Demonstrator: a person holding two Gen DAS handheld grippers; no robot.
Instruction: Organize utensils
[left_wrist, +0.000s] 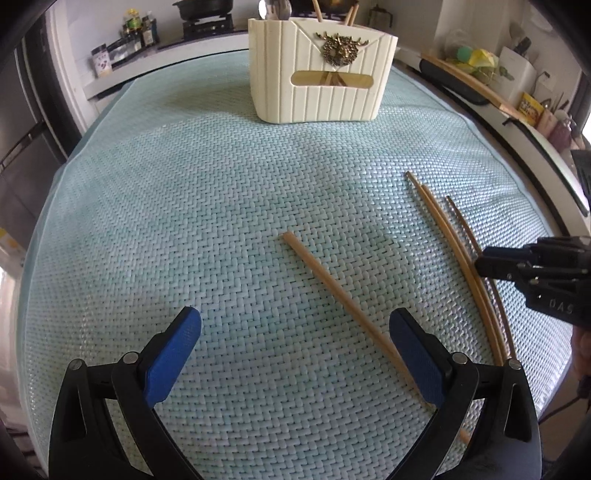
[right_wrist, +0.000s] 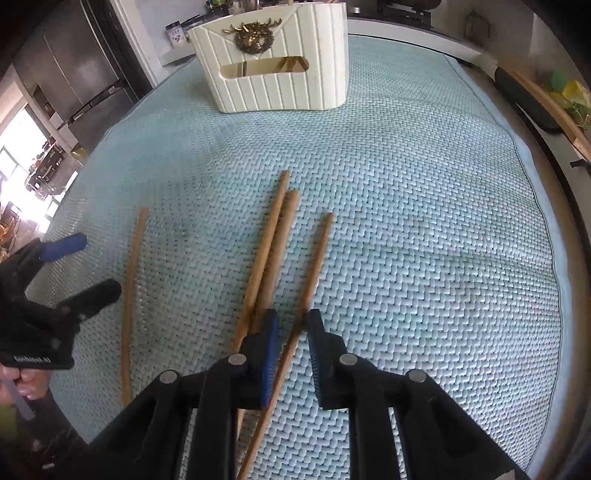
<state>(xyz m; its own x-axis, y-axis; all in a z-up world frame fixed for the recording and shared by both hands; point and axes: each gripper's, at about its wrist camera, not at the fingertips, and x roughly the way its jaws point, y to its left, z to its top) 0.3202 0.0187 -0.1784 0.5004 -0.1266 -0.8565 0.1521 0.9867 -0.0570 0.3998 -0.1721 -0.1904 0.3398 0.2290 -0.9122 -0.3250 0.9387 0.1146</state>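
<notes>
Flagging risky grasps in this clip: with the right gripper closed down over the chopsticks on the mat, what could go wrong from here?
1. The right gripper pinches one chopstick near its end, so it may pivot or slip when lifted.
2. The pair of chopsticks lies against its left finger and could get dragged.
3. The left gripper, open, straddles another chopstick nearby; the hands could collide.

Soft, even daylight is filling both views, leaving the pale teal woven mat (left_wrist: 229, 192) bright and its weave crisp at the centre. In the right wrist view a window at nine o'clock is blowing out to white (right_wrist: 14, 162), and glare is washing across the mat's left part (right_wrist: 96, 236). The cream ribbed utensil holder (left_wrist: 321, 74) is casting only a faint shadow at its base. Fisheye distortion is bending the mat's edges into arcs and curving the wooden chopsticks at three o'clock (left_wrist: 461, 254) in the left wrist view. Corners are darkening to black vignette, and background shelves are looking soft.
</notes>
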